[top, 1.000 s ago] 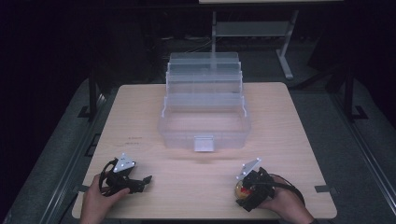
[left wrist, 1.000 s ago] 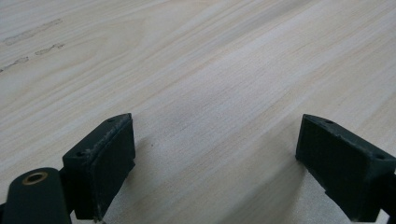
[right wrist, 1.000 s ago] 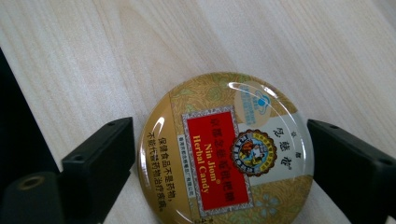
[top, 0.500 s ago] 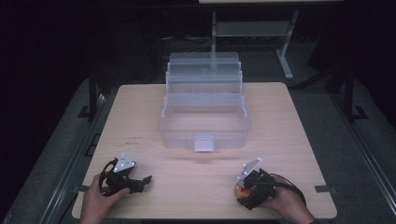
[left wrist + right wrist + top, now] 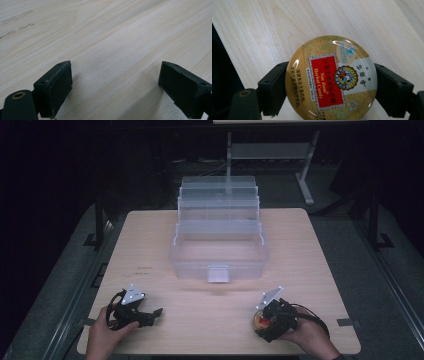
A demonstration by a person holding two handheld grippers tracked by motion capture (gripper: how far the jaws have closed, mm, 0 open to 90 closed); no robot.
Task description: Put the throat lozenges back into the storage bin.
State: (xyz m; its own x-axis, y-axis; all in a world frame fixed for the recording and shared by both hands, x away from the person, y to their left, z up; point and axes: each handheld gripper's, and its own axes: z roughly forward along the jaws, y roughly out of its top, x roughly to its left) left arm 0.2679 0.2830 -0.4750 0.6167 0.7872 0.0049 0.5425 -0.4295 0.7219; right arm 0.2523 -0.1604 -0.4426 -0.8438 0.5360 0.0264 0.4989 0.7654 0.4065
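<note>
right gripper (image 5: 332, 82): jaws just closed, candy tin (image 5: 331, 77) clamped at both sides | left gripper (image 5: 115, 85): jaws held wide, nothing gripped, bare table (image 5: 105, 37) between

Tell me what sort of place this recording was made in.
Probably a lab or recording workspace, not a home: a bare wooden table in a dark room, a clear tiered plastic organizer box, and hand-held grippers, the right gripper clamping a candy tin.

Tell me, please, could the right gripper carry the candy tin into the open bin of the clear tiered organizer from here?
Probably yes: the right gripper grips the candy tin, and bare table lies between it and the clear tiered organizer, whose front bin stands open on top.
</note>
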